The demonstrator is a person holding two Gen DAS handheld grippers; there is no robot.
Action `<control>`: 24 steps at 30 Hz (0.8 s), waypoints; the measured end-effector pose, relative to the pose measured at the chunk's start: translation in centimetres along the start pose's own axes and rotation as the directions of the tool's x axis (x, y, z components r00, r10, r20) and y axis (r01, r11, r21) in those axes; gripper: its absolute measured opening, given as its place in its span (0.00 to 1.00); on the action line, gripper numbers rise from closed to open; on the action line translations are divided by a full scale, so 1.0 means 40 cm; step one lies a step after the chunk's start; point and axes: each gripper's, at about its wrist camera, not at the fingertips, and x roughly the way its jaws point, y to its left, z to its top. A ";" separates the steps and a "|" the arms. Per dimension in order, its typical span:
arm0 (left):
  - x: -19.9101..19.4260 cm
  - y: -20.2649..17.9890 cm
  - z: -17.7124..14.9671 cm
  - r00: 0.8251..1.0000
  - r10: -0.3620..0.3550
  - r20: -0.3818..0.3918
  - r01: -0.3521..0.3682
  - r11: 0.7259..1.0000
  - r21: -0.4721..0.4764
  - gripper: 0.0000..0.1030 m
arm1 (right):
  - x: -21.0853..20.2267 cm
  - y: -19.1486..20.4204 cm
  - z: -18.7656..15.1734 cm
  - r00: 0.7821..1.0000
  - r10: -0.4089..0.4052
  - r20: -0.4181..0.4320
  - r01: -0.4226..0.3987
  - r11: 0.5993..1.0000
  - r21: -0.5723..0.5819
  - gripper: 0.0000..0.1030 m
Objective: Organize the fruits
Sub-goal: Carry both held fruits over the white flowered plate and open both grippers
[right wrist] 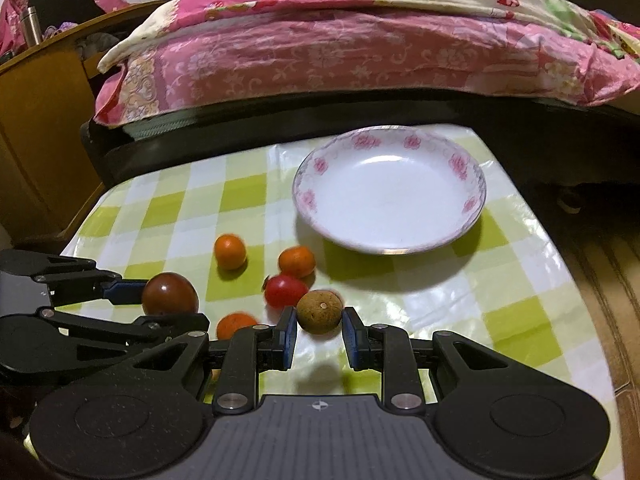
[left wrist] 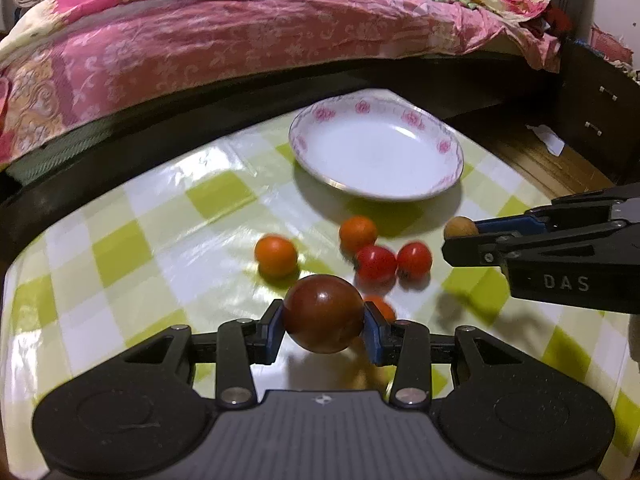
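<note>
My left gripper (left wrist: pixel 323 322) is shut on a dark reddish-brown tomato (left wrist: pixel 323 312), held above the checked tablecloth (left wrist: pixel 160 240). From the right wrist view the same tomato (right wrist: pixel 170 294) shows at the left, in the left gripper (right wrist: pixel 160 300). My right gripper (right wrist: pixel 319 326) is shut on a small tan round fruit (right wrist: pixel 320 311), which also shows at the right gripper's (left wrist: pixel 460 236) tip as a tan ball (left wrist: pixel 461 227). On the cloth lie small orange fruits (left wrist: pixel 276 255) (left wrist: pixel 358 233) and red cherry tomatoes (left wrist: pixel 375 262) (left wrist: pixel 415 258). A white plate (left wrist: pixel 376 152) with pink flowers stands empty beyond them.
A bed with a pink floral quilt (left wrist: pixel 240 40) runs along the far side of the table, with a dark bed frame (left wrist: pixel 200 128) just behind the table's edge. A wooden cabinet (right wrist: pixel 36 140) stands at the left, wooden floor (right wrist: pixel 608 280) at the right.
</note>
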 end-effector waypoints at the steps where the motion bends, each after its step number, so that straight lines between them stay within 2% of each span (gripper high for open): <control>1: 0.003 -0.005 0.008 1.000 -0.002 0.004 0.002 1.000 0.002 0.46 | 0.002 -0.004 0.008 1.000 -0.004 0.006 0.004 1.000 -0.001 0.20; 14: 0.107 -0.043 0.150 0.999 -0.006 0.034 0.004 0.999 0.054 0.46 | 0.085 -0.085 0.097 0.997 -0.068 0.026 0.068 0.998 0.006 0.20; 24: 0.163 -0.052 0.181 0.999 -0.017 0.027 0.015 0.998 0.068 0.47 | 0.128 -0.117 0.126 0.997 -0.079 0.009 0.079 0.997 0.010 0.20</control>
